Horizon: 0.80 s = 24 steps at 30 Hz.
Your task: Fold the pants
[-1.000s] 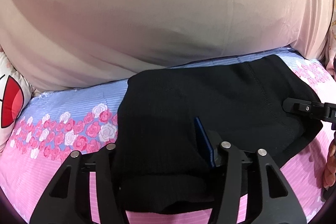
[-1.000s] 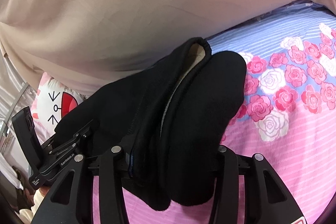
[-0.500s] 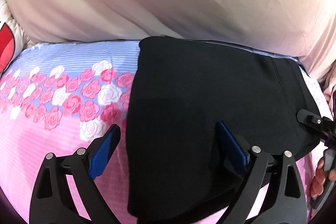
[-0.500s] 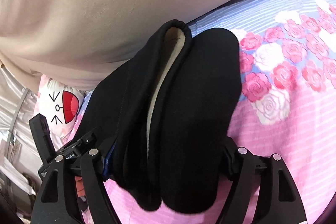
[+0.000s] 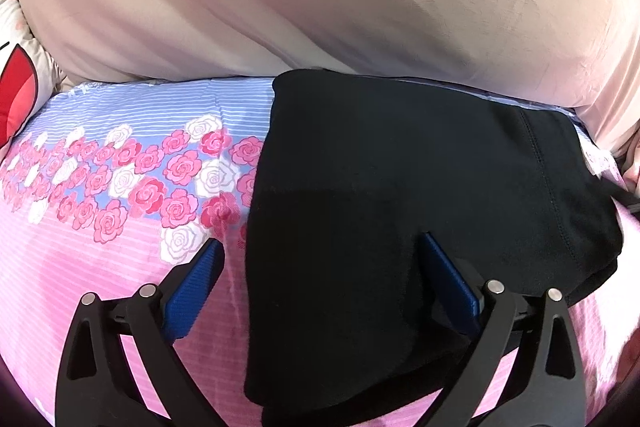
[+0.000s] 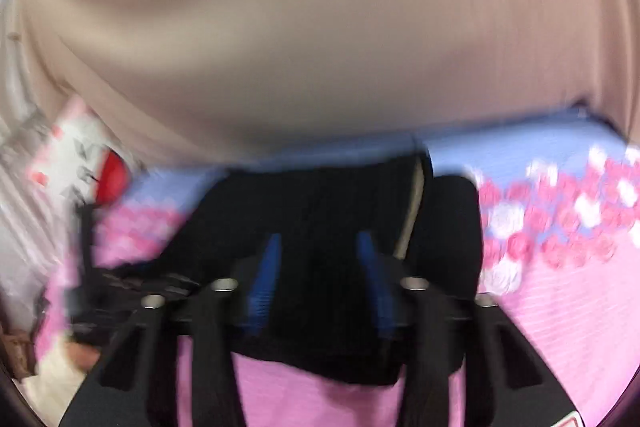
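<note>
So the black folded pants [image 5: 400,207] are lying in a thick, roughly rectangular bundle on the pink and blue striped bedsheet with the rose print [image 5: 120,187], right up against the big beige padded headboard or cushion [image 5: 320,7] at the back. In the left wrist view the left gripper [image 5: 320,259] has its jaws spread wide, having just opened up. One blue pad is over the bare sheet just beside the bundle's left edge and the other blue pad sits over the black fabric, so the left edge of the pants falls between the fingers, but nothing is being pinched. You can see a stitched seam running down the right part of the bundle. The right wrist view is pretty motion-blurred. The right gripper [image 6: 316,267] has its jaws just narrowed to a smallish gap; the blue pads look like they're above the black cloth rather than squeezing it, though with the blur I can't be totally sure. From that side you can make out a pale lining strip between the black layers. A white cartoon pillow with a red patch [image 6: 84,163] sits off at the left by the headboard, also showing at the left edge of the other camera.
</note>
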Each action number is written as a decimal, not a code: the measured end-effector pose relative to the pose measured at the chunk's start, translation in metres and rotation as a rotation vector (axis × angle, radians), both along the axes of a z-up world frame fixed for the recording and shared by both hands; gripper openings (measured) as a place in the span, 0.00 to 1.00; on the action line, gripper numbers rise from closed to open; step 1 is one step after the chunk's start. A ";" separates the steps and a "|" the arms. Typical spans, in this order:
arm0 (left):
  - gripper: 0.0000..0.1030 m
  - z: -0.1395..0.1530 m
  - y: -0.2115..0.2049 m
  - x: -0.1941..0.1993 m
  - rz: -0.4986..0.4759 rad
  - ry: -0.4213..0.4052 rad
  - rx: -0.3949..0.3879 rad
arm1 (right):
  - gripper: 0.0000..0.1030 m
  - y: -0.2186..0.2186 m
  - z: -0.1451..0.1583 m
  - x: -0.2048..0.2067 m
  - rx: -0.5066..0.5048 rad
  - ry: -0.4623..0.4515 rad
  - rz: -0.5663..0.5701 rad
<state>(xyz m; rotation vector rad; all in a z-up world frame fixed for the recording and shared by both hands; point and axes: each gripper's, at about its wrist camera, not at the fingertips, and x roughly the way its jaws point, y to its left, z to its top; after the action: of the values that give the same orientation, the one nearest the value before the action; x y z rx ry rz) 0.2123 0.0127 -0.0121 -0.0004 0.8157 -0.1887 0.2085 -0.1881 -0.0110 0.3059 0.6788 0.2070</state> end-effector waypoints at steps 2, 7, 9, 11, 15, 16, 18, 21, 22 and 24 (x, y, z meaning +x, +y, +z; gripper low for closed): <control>0.93 0.000 0.000 0.000 -0.006 0.000 -0.002 | 0.06 -0.017 -0.019 0.010 0.043 0.026 -0.031; 0.93 0.001 0.001 0.000 -0.004 0.006 -0.008 | 0.82 -0.063 0.005 -0.022 0.210 0.002 -0.087; 0.93 0.001 0.005 0.000 -0.007 0.035 -0.045 | 0.82 -0.084 0.000 -0.034 0.185 0.016 -0.108; 0.93 -0.004 0.012 0.004 -0.022 0.112 -0.152 | 0.80 -0.102 -0.022 -0.028 0.262 0.111 -0.098; 0.67 -0.003 0.013 0.010 -0.055 0.179 -0.252 | 0.25 -0.100 -0.072 -0.008 0.540 0.237 0.021; 0.60 0.002 0.014 0.009 -0.046 0.182 -0.256 | 0.20 -0.093 -0.070 -0.004 0.551 0.240 0.040; 0.54 0.009 0.018 0.007 -0.044 0.180 -0.262 | 0.19 -0.085 -0.047 -0.009 0.508 0.208 0.055; 0.62 0.005 0.023 0.007 -0.039 0.200 -0.245 | 0.17 -0.093 -0.027 -0.022 0.453 0.170 0.033; 0.68 0.002 0.024 0.008 -0.035 0.201 -0.243 | 0.19 -0.090 -0.040 -0.017 0.295 0.223 -0.020; 0.78 -0.003 0.025 0.007 -0.024 0.200 -0.236 | 0.22 -0.091 -0.065 -0.013 0.297 0.241 -0.049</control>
<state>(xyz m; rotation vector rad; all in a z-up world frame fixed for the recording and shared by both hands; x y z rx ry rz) 0.2196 0.0378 -0.0146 -0.2350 0.9891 -0.3102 0.1954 -0.2788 -0.0755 0.6389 0.8795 0.2266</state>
